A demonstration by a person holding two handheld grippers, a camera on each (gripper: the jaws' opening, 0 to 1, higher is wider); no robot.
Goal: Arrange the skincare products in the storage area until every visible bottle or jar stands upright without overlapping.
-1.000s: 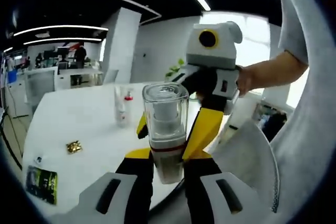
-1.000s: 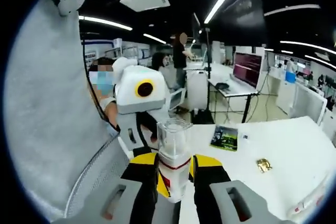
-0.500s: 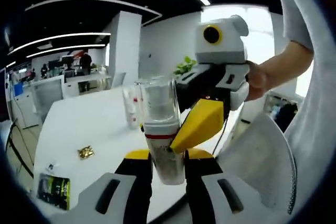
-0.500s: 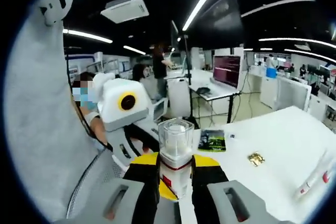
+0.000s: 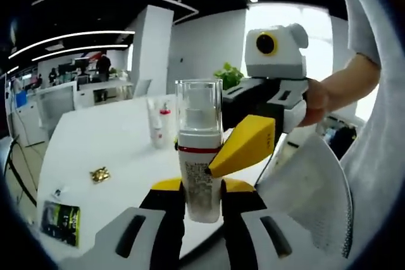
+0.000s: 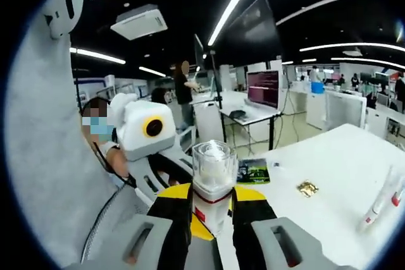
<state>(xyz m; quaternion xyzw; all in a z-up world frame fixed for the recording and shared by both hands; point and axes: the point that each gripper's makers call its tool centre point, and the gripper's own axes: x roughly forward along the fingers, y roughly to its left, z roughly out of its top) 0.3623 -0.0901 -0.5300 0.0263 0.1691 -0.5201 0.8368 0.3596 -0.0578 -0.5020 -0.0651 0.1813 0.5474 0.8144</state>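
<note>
Left gripper view: the left gripper [image 5: 202, 197] has its jaws closed snug on the lower body of a white pump bottle [image 5: 200, 169], held upright well above the white surface [image 5: 101, 143]. The bottle has a clear cap on top, a thin red band under it and small print on the label. The right gripper [image 5: 243, 147] comes in from the right with a person's hand [image 5: 316, 102] behind it; one yellow jaw presses against the bottle's side just under the red band, the other one is hidden behind the bottle. Farther back on the surface there are two tubes [image 5: 158, 124] close together, one with a red cap. Nearer the left edge sit a small gold wrapper [image 5: 99, 174] and a dark green packet [image 5: 61, 222].

Right gripper view: the right gripper [image 6: 212, 213] is gripping the same pump bottle [image 6: 213, 184], jaws tight on either side of the white body below the red band, clear cap pointing up. The left gripper [image 6: 168, 175] is just left of it, and its yellow jaw is low against the bottle. On the surface [image 6: 329, 169] behind, the dark green packet [image 6: 253, 171] lies right past the bottle, the gold wrapper [image 6: 308, 188] a bit further right, and the tubes [image 6: 383, 203] over by the right edge. So the bottle is up in the air, pinched by both grippers at once.
</note>
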